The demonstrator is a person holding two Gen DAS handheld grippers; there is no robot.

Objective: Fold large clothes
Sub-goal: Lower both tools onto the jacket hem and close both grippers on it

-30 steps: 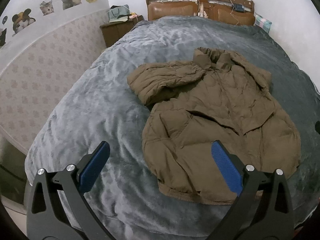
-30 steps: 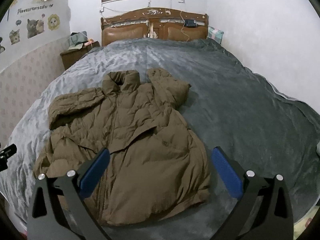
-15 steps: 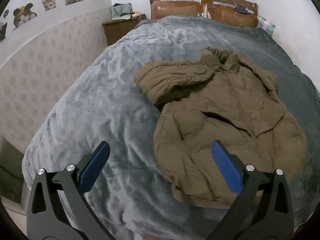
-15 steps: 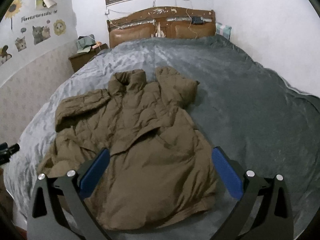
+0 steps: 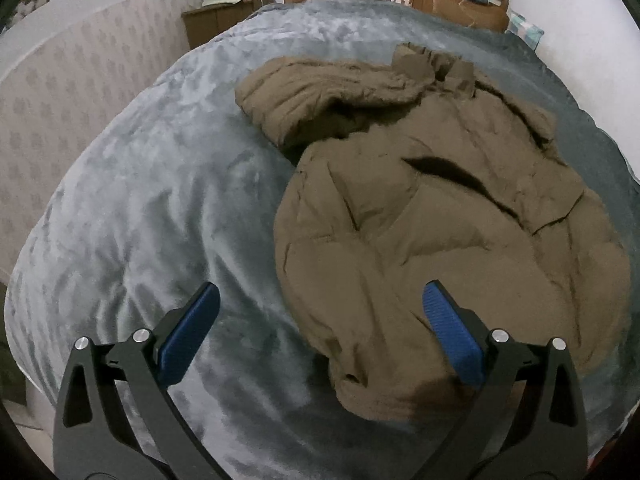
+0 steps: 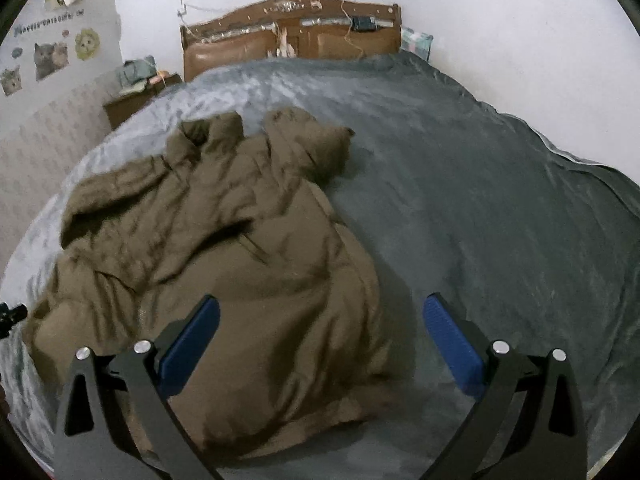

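We see a bed (image 5: 132, 208) covered by a grey plush blanket (image 6: 480, 216), with a wooden headboard (image 6: 288, 40) at its far end and a nightstand (image 5: 216, 26) by the left wall.

On the blanket lies a brown padded coat (image 5: 420, 216), spread front up, collar (image 6: 212, 132) toward the headboard and hem toward us. One sleeve (image 5: 320, 88) is folded in across the chest on the left side; the other (image 6: 316, 140) bunches up beside the collar on the right.

Our left gripper (image 5: 320, 340) hangs above the coat's near left corner. Its fingers are spread wide and hold nothing: the left pad (image 5: 188, 340) sits over bare blanket, the right pad (image 5: 452, 340) over the coat near the hem, so the coat's left edge runs between them.

Our right gripper (image 6: 320, 344) hangs above the near right corner, fingers likewise wide apart and empty. Here the left pad (image 6: 188, 344) is over the coat and the right pad (image 6: 452, 344) over blanket, with the coat's right edge between the two. We cannot tell whether any pad touches the fabric.
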